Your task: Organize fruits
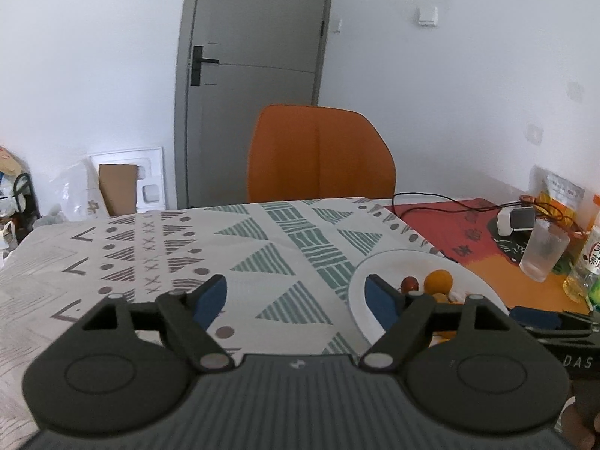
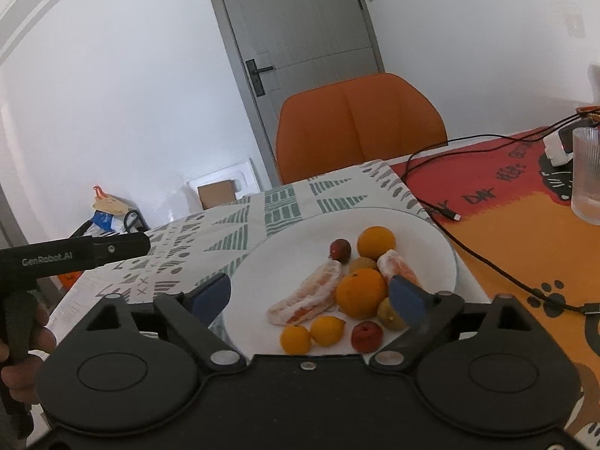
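So here we've got both grippers hovering over the desk [image 1: 56,262], which is covered with a white cloth printed in green and grey triangles [image 1: 262,240]. Our left gripper [image 1: 296,294] has its blue-padded jaws spread wide with nothing between them, sitting above the cloth just left of the round white plate [image 2: 300,236]. Our right gripper [image 2: 309,294] is the same deal, jaws released and gripping nothing, hanging right over the near edge of that plate.

All the fruit is on the plate: a big orange [image 2: 360,292] in the middle, another round orange [image 2: 376,242] behind it, two peeled citrus segments [image 2: 307,296], a small dark red fruit [image 2: 340,250] at the back, a reddish one [image 2: 366,336] at the front, and two small yellow-orange ones [image 2: 311,333] beside it. A greenish-yellow fruit [image 2: 390,313] sits partly behind the right jaw.

Off to the right there's a red and orange mat [image 2: 498,202], a black cable [image 2: 487,258] and a ribbed clear glass [image 2: 587,174]. An orange chair [image 1: 318,157] stands behind the desk.
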{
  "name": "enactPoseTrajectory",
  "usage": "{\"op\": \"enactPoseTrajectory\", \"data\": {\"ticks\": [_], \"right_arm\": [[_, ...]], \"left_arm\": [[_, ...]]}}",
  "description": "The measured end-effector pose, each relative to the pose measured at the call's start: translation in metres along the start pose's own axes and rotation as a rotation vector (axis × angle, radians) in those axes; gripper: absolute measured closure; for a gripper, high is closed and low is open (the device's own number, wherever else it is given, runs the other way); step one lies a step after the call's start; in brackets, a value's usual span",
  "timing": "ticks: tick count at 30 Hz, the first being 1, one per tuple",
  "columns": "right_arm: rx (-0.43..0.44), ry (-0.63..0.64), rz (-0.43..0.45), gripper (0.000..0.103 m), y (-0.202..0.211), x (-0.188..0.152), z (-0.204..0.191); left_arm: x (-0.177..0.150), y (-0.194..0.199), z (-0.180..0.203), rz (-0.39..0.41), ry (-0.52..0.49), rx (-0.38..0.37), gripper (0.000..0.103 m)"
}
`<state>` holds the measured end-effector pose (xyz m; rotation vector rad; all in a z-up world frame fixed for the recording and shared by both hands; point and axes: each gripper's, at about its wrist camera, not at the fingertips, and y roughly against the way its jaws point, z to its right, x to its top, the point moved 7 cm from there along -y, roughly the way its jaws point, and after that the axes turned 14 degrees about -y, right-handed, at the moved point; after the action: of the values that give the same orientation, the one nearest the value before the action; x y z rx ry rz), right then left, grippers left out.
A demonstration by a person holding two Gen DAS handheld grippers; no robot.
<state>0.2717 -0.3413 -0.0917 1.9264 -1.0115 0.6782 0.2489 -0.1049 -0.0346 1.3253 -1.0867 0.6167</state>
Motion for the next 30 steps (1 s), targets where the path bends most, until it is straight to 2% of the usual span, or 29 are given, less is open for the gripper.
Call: {"op": "enactPoseTrajectory", "data": {"ticks": [13, 20, 30], "right_arm": [[0.053, 0.019, 0.024, 0.01, 0.017, -0.001, -0.029], [0.034, 0.025, 0.054, 0.01, 0.025, -0.001, -0.046], [0.003, 0.041, 0.106, 0.01, 0.044, 0.003, -0.059]], "left_arm": [[-0.009, 0.043, -0.029, 0.031, 0.045, 0.063, 0.024], [-0.018, 0.064, -0.046, 0.04, 0.08, 0.094, 0.024], [-0.033, 0.096, -0.058, 0.069, 0.092, 0.095, 0.024]]}}
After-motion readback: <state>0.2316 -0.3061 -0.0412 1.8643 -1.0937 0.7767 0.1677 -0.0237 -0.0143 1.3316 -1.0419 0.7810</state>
